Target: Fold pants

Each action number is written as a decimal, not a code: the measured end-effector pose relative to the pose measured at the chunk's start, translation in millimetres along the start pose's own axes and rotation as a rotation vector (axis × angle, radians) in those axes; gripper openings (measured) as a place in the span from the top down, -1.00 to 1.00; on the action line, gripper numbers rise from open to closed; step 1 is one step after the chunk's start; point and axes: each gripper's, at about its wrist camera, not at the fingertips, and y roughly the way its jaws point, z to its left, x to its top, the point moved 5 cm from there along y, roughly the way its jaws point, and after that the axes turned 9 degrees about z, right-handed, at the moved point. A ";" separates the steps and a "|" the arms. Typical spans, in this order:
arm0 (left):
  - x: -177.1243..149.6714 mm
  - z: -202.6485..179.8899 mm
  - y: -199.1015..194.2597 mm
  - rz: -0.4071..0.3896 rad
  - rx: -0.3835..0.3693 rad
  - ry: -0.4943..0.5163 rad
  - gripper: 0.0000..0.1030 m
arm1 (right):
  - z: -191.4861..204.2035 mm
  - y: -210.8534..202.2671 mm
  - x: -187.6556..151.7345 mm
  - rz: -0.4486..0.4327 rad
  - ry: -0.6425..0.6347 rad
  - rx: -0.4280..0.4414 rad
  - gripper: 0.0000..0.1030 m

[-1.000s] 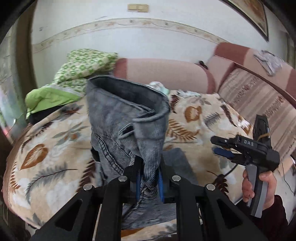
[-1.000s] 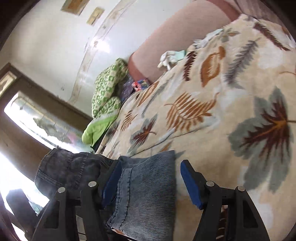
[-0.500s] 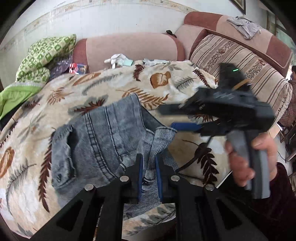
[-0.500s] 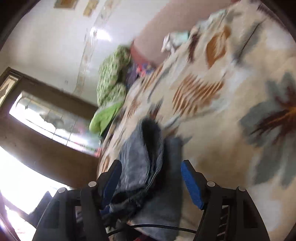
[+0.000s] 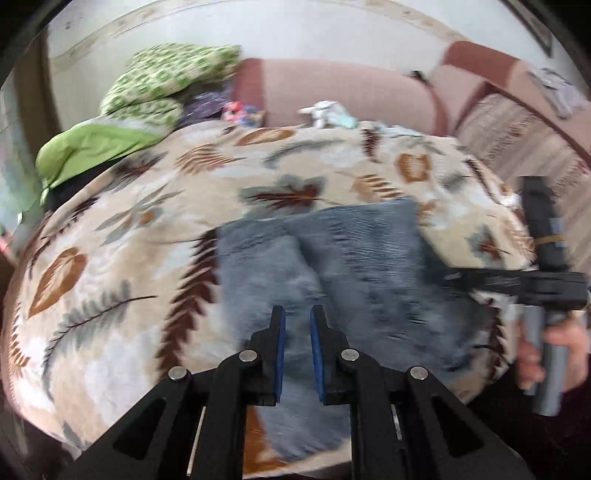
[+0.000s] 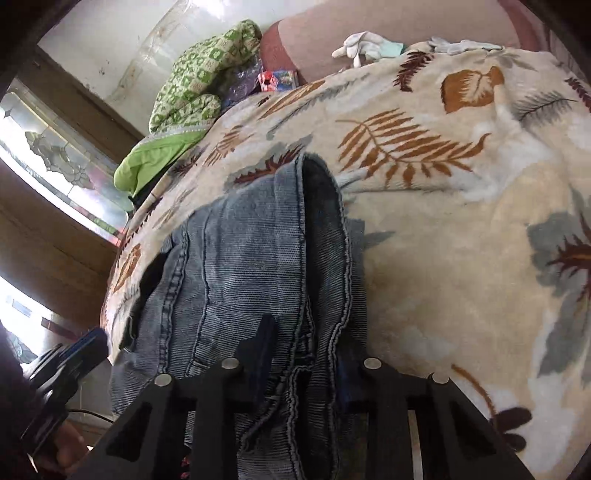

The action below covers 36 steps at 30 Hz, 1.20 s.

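Since a second ago the right gripper (image 6: 303,354) has moved onto the pants (image 6: 258,266) and its fingers are closing on a thick fold of denim. Left gripper (image 5: 297,334) fingers stand nearly clenched above the jeans; whether they pinch cloth I cannot tell. Pants lie folded on the leaf-patterned blanket (image 5: 122,236).

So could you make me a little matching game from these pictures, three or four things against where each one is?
Things:
1. jeans
2. green patterned quilt
3. white glove
4. leaf-print blanket

Places:
A. heaped at the far left end
B. spread over the whole surface
C. at the blanket's far edge, against the pink sofa back
D. lying on the blanket, nearest the cameras

Pairs: 1-D, 2-A, 3-C, 4-B
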 end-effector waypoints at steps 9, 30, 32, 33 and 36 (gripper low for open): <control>45.0 21.0 37.3 0.036 -0.009 -0.050 0.74 | 33.9 -45.1 41.0 -0.155 -0.080 0.122 0.32; 10.1 -9.3 77.3 -0.058 0.229 0.075 0.72 | 17.8 39.7 15.1 0.073 -0.119 -0.006 0.34; 7.8 -6.9 75.7 -0.068 0.212 0.069 0.72 | 17.5 33.7 4.2 0.066 -0.117 -0.009 0.34; 6.6 -5.5 74.8 -0.072 0.204 0.064 0.72 | 17.1 30.9 -2.1 0.057 -0.118 -0.009 0.34; 3.7 -7.2 70.2 -0.082 0.201 0.066 0.72 | 18.8 22.5 -18.8 0.028 -0.146 -0.032 0.34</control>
